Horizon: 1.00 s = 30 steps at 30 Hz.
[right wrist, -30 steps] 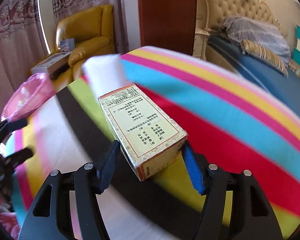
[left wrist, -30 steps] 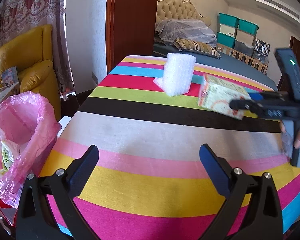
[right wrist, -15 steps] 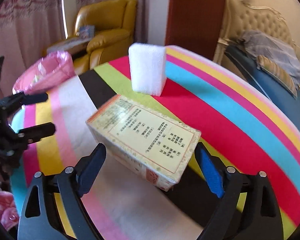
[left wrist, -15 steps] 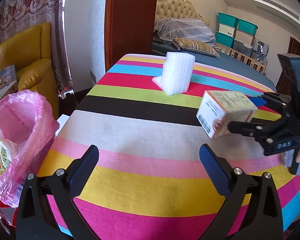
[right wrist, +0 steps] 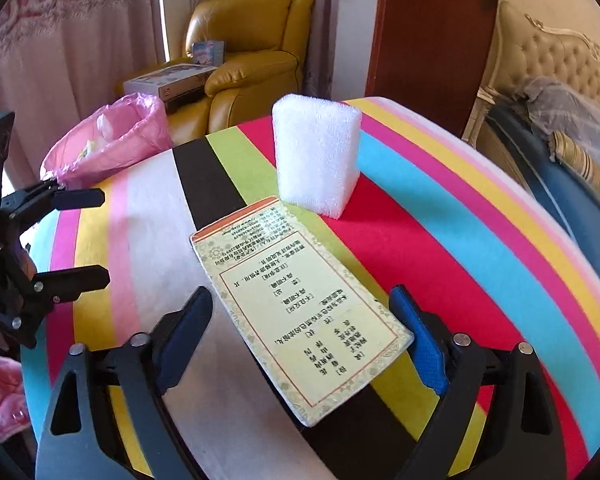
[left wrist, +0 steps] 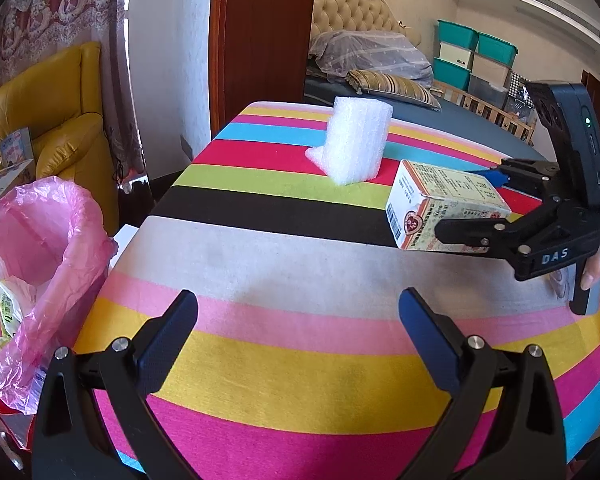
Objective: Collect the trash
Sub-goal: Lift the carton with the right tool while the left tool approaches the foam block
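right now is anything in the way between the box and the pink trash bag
Nothing solid lies on the table between the box and the pink trash bag. Only the open left gripper hovers near that path, at the table edge beside the bag.

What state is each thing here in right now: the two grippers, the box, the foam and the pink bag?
Left gripper: open, empty.
Right gripper: open, fingers either side of the box.
Box: closed, lying flat on the striped table.
Foam block: standing upright.
Pink bag: open, trash inside.
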Tool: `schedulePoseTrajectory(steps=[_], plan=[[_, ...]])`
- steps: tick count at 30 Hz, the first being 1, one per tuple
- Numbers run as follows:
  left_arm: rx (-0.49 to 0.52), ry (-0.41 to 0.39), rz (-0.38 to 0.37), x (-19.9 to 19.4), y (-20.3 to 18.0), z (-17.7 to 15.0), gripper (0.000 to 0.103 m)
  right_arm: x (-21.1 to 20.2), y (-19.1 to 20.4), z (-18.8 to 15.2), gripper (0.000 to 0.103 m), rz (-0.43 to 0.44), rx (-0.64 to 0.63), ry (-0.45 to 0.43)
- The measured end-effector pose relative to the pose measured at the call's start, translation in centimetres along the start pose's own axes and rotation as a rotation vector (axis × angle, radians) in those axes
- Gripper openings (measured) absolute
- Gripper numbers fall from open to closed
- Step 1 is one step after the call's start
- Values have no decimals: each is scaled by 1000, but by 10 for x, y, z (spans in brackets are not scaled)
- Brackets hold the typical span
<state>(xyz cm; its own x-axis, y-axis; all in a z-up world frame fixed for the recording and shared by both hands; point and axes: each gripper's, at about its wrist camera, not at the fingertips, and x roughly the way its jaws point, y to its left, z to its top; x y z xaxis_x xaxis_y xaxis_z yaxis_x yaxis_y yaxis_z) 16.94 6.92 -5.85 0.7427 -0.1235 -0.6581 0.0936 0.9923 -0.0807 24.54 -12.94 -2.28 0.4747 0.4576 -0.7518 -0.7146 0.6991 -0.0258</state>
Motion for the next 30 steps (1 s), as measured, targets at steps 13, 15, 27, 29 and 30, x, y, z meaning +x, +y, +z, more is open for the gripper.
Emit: schedulePoseTrajectory(steps=[13,15,27,29,30], plan=[[63,11,44,4,-14,5,97,-60,-3,-62,57,-329,243,-44],[87,1,37,8,-24,13,97,-67,-11,-71,57,-403,277,-45],[23,2,96,77,-63,94,97,-77,-44,-87,56,-554,447,-65],[2,5,109,88,-66,101,97,-75,-44,-86,56,-562,442,-58],[-8,12,118,97,-69,104,97,-75,-44,-86,56,-563,441,-56]])
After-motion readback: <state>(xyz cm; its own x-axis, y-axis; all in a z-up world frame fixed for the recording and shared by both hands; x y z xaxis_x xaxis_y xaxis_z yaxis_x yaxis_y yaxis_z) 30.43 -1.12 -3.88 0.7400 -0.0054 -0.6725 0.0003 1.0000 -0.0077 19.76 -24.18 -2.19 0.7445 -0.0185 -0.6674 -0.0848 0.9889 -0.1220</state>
